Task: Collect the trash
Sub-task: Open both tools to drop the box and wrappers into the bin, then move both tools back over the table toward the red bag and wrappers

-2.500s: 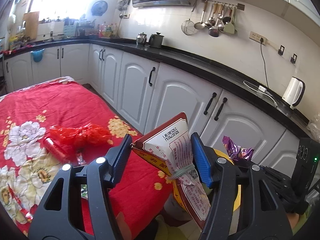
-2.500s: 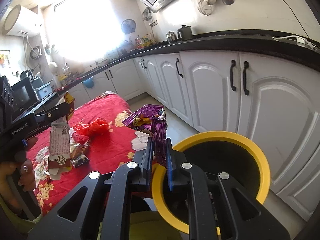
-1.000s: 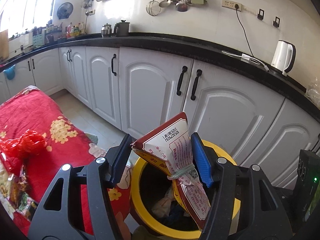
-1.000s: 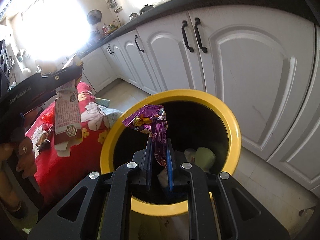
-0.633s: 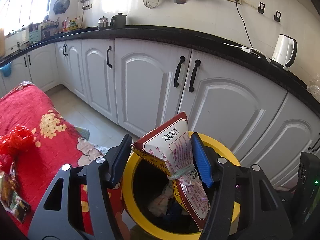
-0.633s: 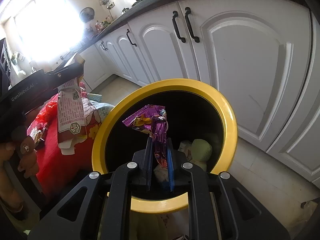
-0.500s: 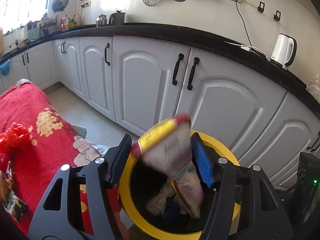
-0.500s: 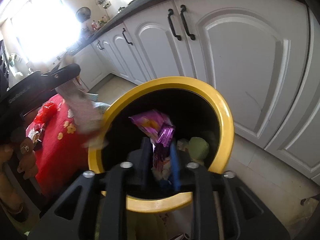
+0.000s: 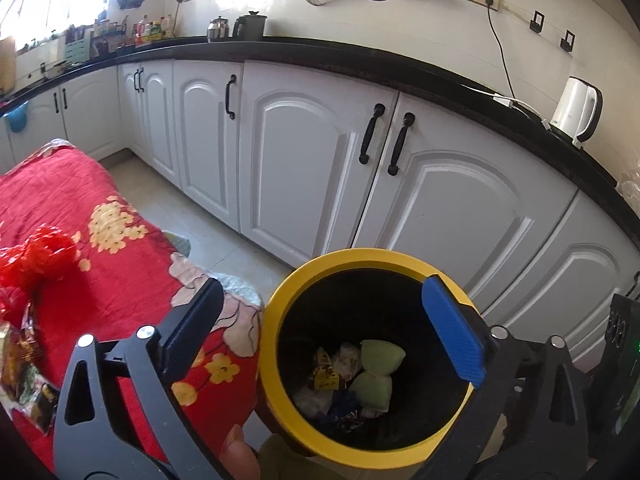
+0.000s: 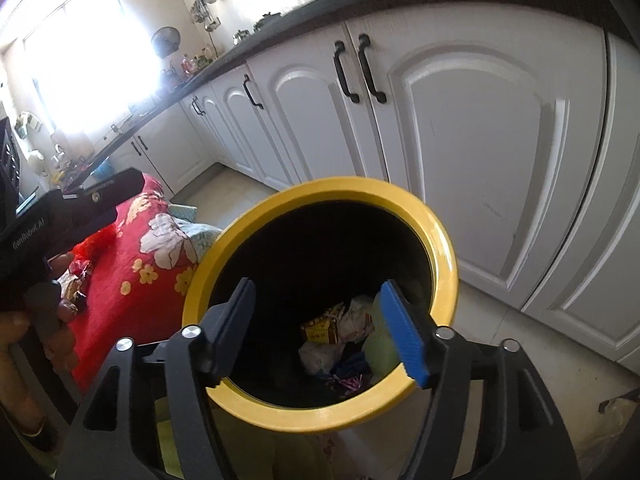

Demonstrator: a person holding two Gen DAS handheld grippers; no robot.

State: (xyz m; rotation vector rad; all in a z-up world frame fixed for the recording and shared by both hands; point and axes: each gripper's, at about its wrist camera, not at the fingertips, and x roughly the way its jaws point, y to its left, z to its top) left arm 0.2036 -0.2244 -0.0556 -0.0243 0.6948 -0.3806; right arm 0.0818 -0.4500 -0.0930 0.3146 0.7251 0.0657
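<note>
A round bin with a yellow rim and black inside stands on the floor between the red table and the white cabinets. Wrappers and a pale green bag lie at its bottom, with a small yellow packet among them. My left gripper hangs open over the bin's mouth with nothing between its fingers. My right gripper is open too, above the bin's near rim, and empty. On the table remain a red plastic bag and some wrappers.
White cabinet doors under a black counter run close behind the bin. A white kettle stands on the counter at right. The red flowered tablecloth is left of the bin. A hand holds the left gripper's handle.
Both grippers have opened. The red-and-white carton left my left gripper and the purple wrapper left my right gripper; both fell into the bin.
</note>
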